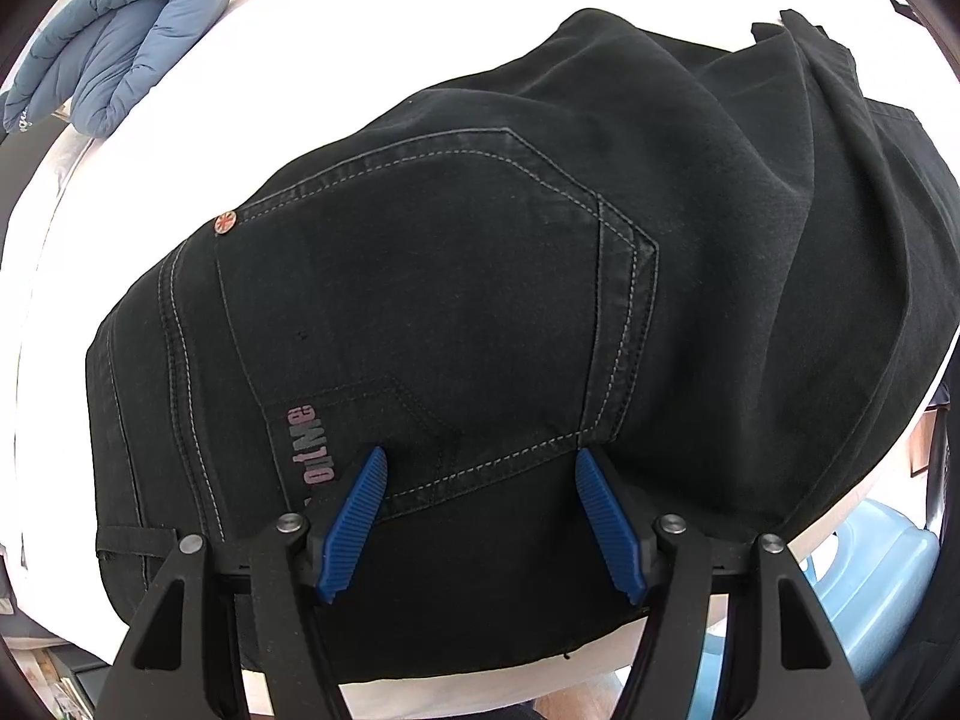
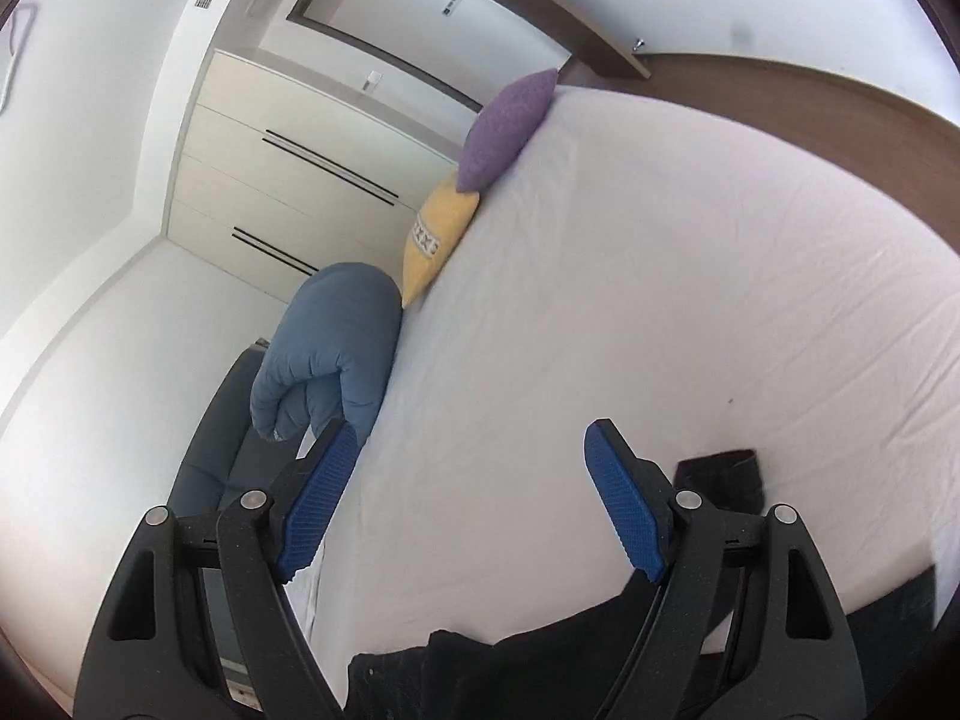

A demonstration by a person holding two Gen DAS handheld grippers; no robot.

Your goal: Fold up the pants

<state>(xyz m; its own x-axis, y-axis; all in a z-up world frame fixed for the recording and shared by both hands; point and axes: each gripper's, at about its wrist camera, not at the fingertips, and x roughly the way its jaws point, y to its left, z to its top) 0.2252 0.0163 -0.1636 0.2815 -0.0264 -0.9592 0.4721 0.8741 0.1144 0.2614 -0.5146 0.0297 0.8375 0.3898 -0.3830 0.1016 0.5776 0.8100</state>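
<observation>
Left wrist view showed the black pants (image 1: 480, 276) heaped on the white bed (image 1: 336, 48), seat side up, with a back pocket (image 1: 432, 276) and a small round rivet (image 1: 225, 222) facing the camera. The left gripper (image 1: 480, 468) hung just above the cloth with its blue fingers (image 1: 354, 516) spread wide and nothing pinched between them; the pocket's lower seam lay between the tips. Beyond the fingers and to their right, the legs were bunched in loose ridges rather than laid flat. A blue padded cushion (image 1: 120, 36) sat far off past the left finger.

In the right wrist view, the right gripper (image 2: 474, 438) was also spread and empty, pointing over bare sheet, with only dark edges of the pants (image 2: 540, 660) below and behind its fingers. Yellow (image 2: 438, 234) and purple (image 2: 510, 126) pillows lay well ahead.

Judging from this, the folding looked barely begun: no neat crease was visible, and the legs probably needed straightening before any fold.
</observation>
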